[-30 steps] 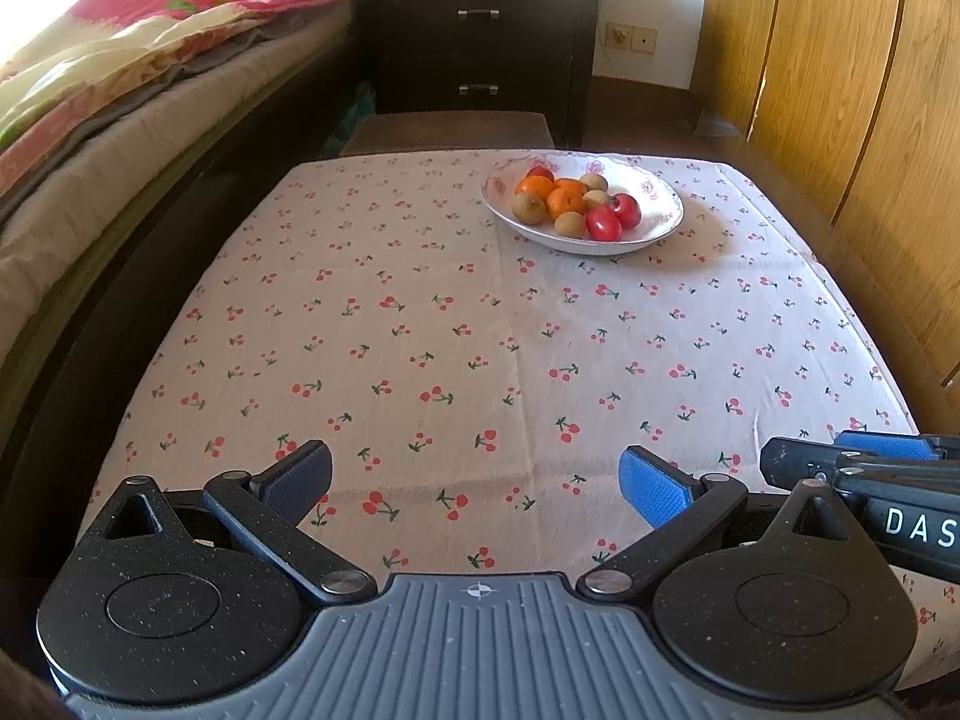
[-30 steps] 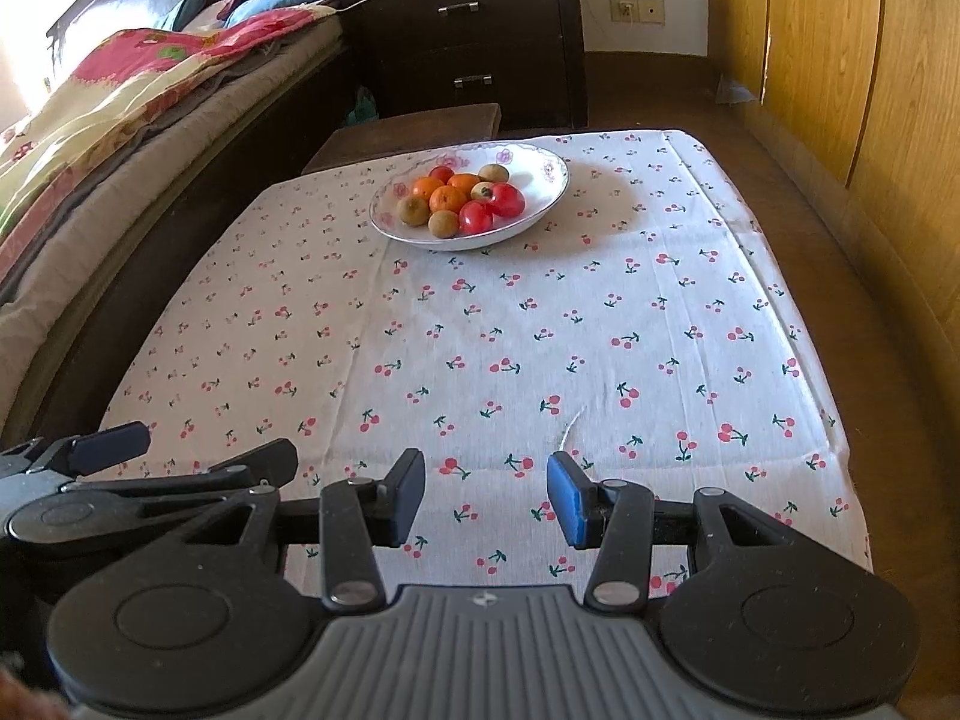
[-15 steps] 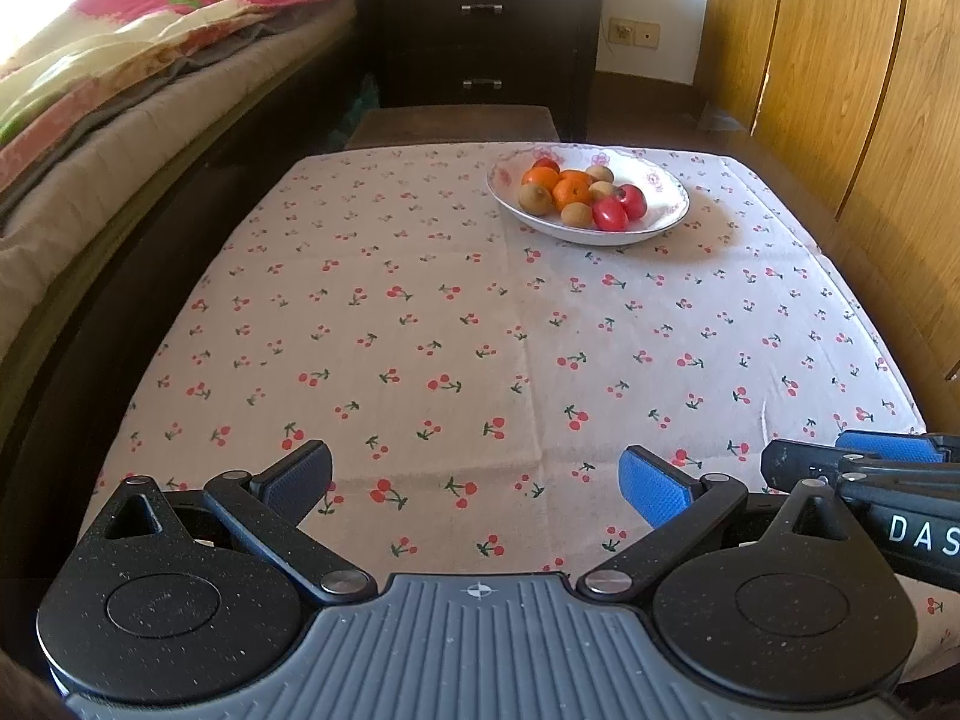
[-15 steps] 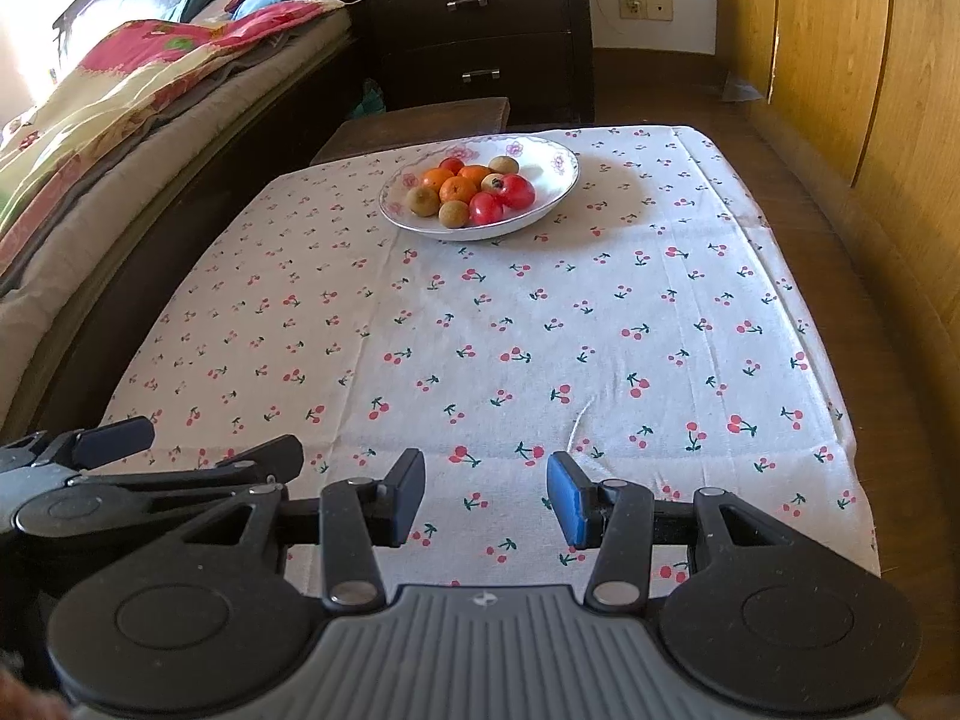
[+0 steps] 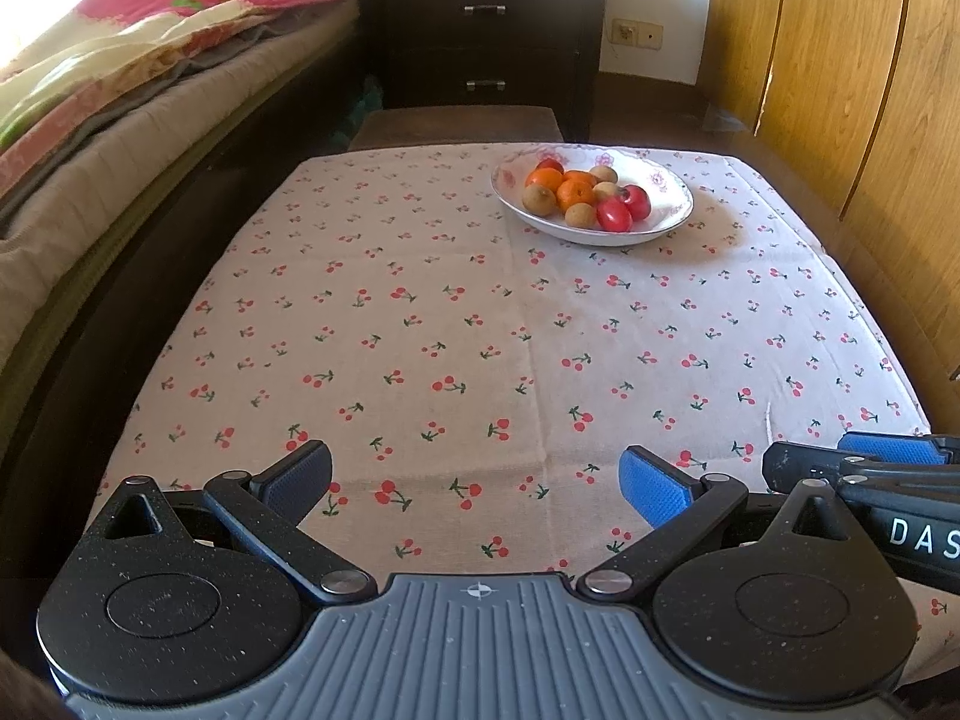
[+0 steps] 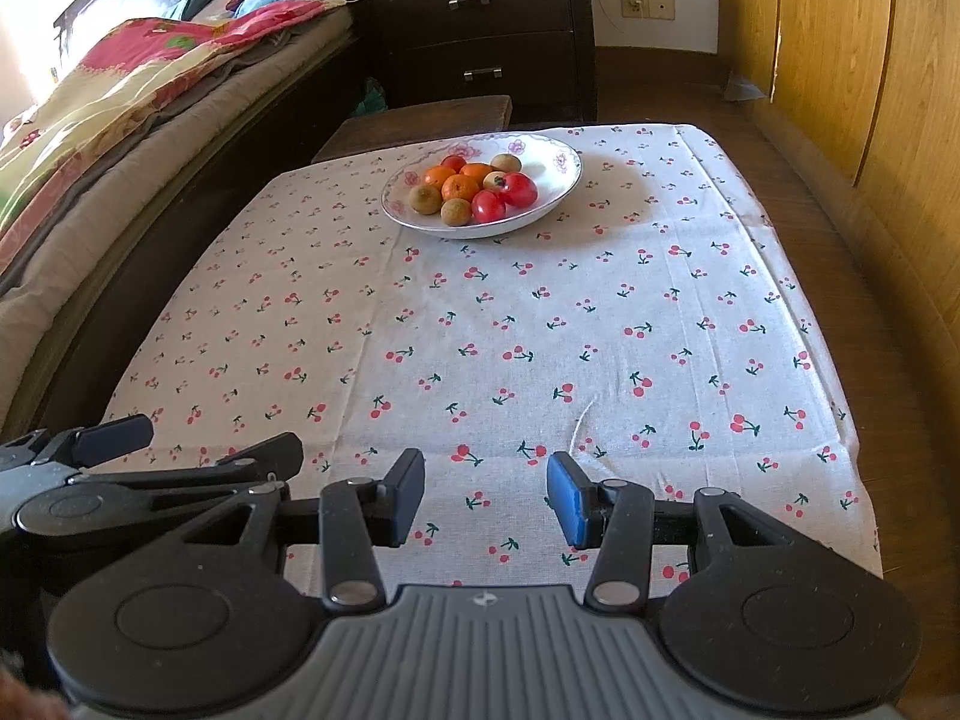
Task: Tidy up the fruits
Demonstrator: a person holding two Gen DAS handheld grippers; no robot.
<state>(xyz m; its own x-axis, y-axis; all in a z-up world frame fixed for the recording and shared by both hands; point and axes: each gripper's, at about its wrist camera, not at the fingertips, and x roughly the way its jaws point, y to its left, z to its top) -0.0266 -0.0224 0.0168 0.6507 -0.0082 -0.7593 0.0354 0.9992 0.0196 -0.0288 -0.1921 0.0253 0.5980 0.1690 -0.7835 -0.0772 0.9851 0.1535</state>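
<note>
2 empty, open grippers, left [image 5: 474, 480] and right [image 6: 486, 495]; loose white thread [image 6: 581, 420] clearer in right view.

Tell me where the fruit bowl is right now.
The fruit bowl sits at the far end of the cherry-print tablecloth, right of centre in the left wrist view, just before the dark wooden stool.

Colours on your table: white, red, orange, brown

You had a white tablecloth [image 6: 540, 312] printed with small red cherries on green stems, a white bowl [image 6: 558, 177] with pink flowers on its rim, orange mandarins [image 6: 461, 186], red tomatoes [image 6: 517, 189], brownish kiwis [image 6: 425, 199], and blue pads [image 5: 651, 489] on black gripper fingers.
</note>
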